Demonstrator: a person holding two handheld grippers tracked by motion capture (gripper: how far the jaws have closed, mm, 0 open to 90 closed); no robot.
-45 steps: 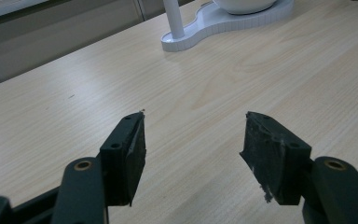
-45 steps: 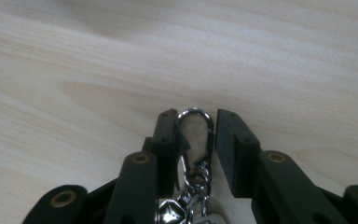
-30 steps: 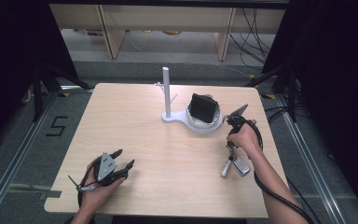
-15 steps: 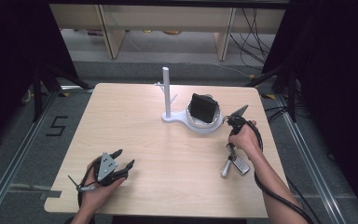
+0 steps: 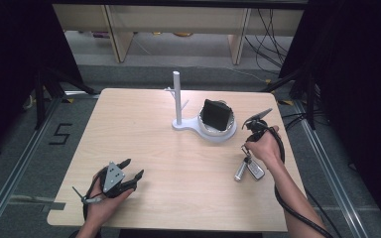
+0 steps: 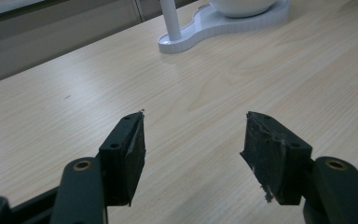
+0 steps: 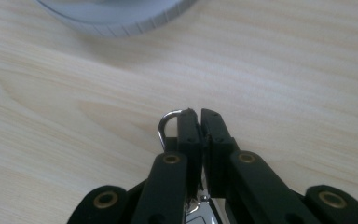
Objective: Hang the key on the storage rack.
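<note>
Silver metal key ring point(image 7: 167, 125) is clenched in right tool point(image 7: 199, 116); keys point(image 5: 248, 170) not yet hung on white stand point(image 5: 178, 99); left tool point(image 6: 193, 140) released.

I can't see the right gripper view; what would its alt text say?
The right claw, its two black jaws pressed together, pinches a small metal key ring just above a pale wooden table. The blurred rim of a white stand base crosses the top edge.
</note>
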